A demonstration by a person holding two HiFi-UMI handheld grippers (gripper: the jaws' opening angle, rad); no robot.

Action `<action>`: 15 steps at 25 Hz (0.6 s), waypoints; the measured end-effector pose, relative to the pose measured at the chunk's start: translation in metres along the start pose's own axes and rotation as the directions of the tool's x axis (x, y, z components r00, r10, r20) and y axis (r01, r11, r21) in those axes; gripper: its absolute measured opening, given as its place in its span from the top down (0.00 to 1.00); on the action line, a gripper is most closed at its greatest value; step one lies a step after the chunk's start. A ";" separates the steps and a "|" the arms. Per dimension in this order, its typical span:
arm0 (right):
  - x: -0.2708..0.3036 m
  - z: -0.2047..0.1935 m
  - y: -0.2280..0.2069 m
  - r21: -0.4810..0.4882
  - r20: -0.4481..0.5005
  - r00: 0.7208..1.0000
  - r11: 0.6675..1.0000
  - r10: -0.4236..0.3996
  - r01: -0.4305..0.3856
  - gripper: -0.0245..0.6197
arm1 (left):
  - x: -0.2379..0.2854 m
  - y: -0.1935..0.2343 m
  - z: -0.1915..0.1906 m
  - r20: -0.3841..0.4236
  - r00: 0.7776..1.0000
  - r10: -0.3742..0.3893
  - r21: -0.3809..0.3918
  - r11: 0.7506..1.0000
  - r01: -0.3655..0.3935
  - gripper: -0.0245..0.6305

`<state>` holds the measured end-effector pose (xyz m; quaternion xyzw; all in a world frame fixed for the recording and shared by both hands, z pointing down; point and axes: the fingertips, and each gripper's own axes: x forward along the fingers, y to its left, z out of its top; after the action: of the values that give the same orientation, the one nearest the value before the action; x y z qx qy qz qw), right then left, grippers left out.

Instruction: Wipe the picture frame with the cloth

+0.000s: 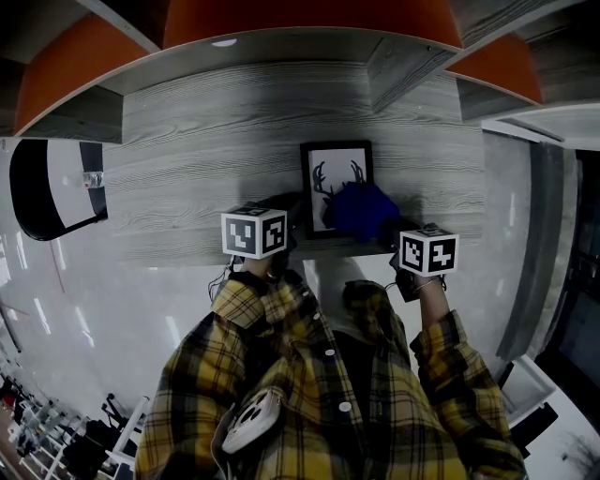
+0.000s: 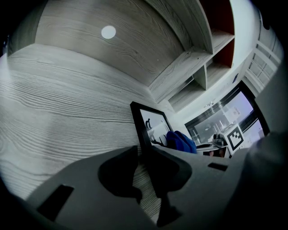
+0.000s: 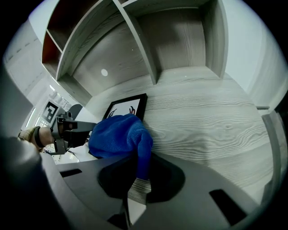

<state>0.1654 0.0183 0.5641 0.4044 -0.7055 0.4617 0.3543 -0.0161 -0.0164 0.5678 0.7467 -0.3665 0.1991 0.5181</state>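
Head view: the picture frame [image 1: 335,178] stood upright on the grey wood shelf [image 1: 187,178], just ahead of both tools. The left gripper [image 1: 294,223] was at the frame's left edge. The right gripper [image 1: 390,231] was at its right, with the blue cloth [image 1: 361,211] bunched between that gripper and the frame's lower right glass. The orange-backed cubbies [image 1: 300,19] overhead showed nothing inside, as far as that view reached.

Left gripper view: the jaws were pressed together on the frame's black left border, low down near the corner. It looked like a thin hold on a narrow edge. A hard sideways push from the cloth could probably twist the frame out of the grip or tip it backward.

Right gripper view: the jaws pinched only a narrow hanging fold of the cloth [image 3: 118,136]. Most of the cloth bulged out ahead and to the left, against the frame [image 3: 128,105]. With so little cloth gripped, dragging it across the glass might pull the fold free, or the loose bulk might just roll instead of wiping. The open compartments [image 3: 189,40] beyond the gripper looked bare.
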 end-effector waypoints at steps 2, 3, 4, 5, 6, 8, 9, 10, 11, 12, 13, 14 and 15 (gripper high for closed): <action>-0.001 0.002 0.000 0.005 0.006 1.000 1.000 0.004 -0.004 0.90 | 0.000 0.000 0.000 0.004 1.000 -0.001 -0.006 1.000 0.001 0.84; -0.003 0.003 0.002 0.005 0.012 1.000 1.000 0.009 -0.010 0.90 | 0.000 0.000 0.000 0.006 1.000 -0.003 -0.008 1.000 0.003 0.83; -0.007 0.005 0.004 0.004 0.022 1.000 1.000 0.017 -0.017 0.90 | -0.001 0.000 0.000 0.009 1.000 -0.007 -0.010 1.000 0.007 0.83; -0.011 0.008 0.007 0.003 0.034 0.999 1.000 0.027 -0.027 0.90 | -0.002 0.000 0.000 0.014 1.000 -0.017 -0.015 1.000 0.017 0.83; -0.016 0.011 0.010 0.006 0.048 0.998 0.999 0.040 -0.040 0.90 | -0.003 -0.001 0.000 0.022 0.999 -0.037 -0.024 0.999 0.037 0.83; -0.028 0.020 0.017 0.023 0.086 0.994 0.997 0.074 -0.076 0.90 | -0.009 -0.006 0.002 0.048 0.994 -0.095 -0.053 0.994 0.097 0.83; -0.035 0.026 0.021 0.030 0.110 0.990 0.995 0.093 -0.096 0.90 | -0.013 -0.009 0.004 0.068 0.990 -0.122 -0.066 0.990 0.127 0.83; -0.042 0.032 0.025 0.032 0.135 0.985 0.993 0.109 -0.114 0.90 | -0.019 -0.012 0.007 0.091 0.985 -0.145 -0.073 0.986 0.152 0.83; -0.050 0.038 0.029 0.028 0.160 0.980 0.991 0.122 -0.128 0.90 | -0.025 -0.016 0.010 0.114 0.980 -0.165 -0.076 0.982 0.174 0.83; -0.058 0.044 0.034 0.018 0.183 0.974 0.990 0.133 -0.139 0.90 | -0.031 -0.020 0.014 0.135 0.974 -0.183 -0.075 0.978 0.194 0.83; -0.066 0.051 0.039 0.007 0.205 0.968 0.989 0.144 -0.148 0.90 | -0.038 -0.026 0.019 0.155 0.967 -0.201 -0.071 0.974 0.214 0.83; -0.075 0.058 0.045 -0.006 0.229 0.961 0.988 0.155 -0.157 0.90 | -0.045 -0.032 0.025 0.175 0.960 -0.220 -0.065 0.970 0.234 0.84; -0.082 0.066 0.050 -0.021 0.254 0.953 0.986 0.166 -0.166 0.90 | -0.052 -0.038 0.032 0.196 0.951 -0.238 -0.056 0.966 0.253 0.84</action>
<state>0.1468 -0.0108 0.4527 0.3999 -0.7764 0.4343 0.2207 -0.0239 -0.0204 0.4964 0.7805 -0.3257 0.0471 0.5316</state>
